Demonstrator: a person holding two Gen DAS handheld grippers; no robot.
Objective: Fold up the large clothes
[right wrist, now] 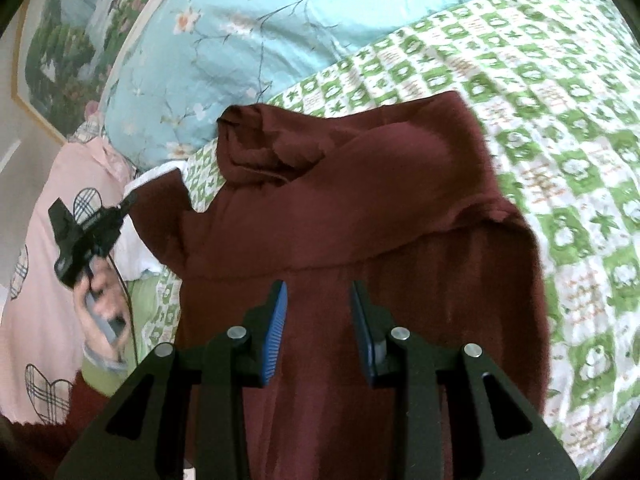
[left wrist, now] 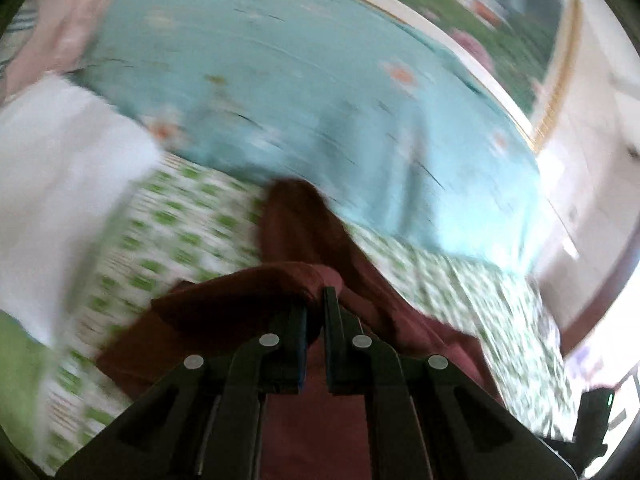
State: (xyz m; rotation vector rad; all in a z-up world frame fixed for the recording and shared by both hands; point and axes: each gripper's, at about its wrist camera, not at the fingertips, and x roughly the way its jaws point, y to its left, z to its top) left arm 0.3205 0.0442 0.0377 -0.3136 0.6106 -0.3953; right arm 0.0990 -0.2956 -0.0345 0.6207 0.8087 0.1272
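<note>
Maroon sweater (right wrist: 360,216) spread on the bed, collar (right wrist: 256,148) toward the far side, body running to the near edge under the right gripper. The cloth reads as a thick, matte knit: soft, limp, probably moderately heavy, not slippery and not fragile. It should drape and sag from any single held point, so a hold at a hem, cuff or shoulder seam, where the cloth is doubled, would likely carry better than a pinch in the open body. One sleeve (right wrist: 160,208) is drawn out to the left.

Left gripper (left wrist: 316,300): in the left wrist view the jaws stand narrow, with a fold of maroon cloth bunched at their tips; judged to be clamped on the sleeve end, though motion blur softens the detail. In the right wrist view the same tool appears at far left, carried by the person's hand (right wrist: 100,292), its tip at the sleeve.

Right gripper (right wrist: 318,292): jaws moderately wide, blue pads (right wrist: 276,332) exposed, nothing between them; it hovers above the sweater's body, contact not discernible.

Surroundings: green-and-white patterned bedsheet (right wrist: 560,160) beneath the garment; pale blue floral quilt (right wrist: 240,40) beyond the collar; pink fabric with plaid hearts (right wrist: 40,240) at left; framed picture (right wrist: 60,40) on the wall at far left. A white item (left wrist: 60,180) lies left of the sweater in the left wrist view; its nature cannot be told.
</note>
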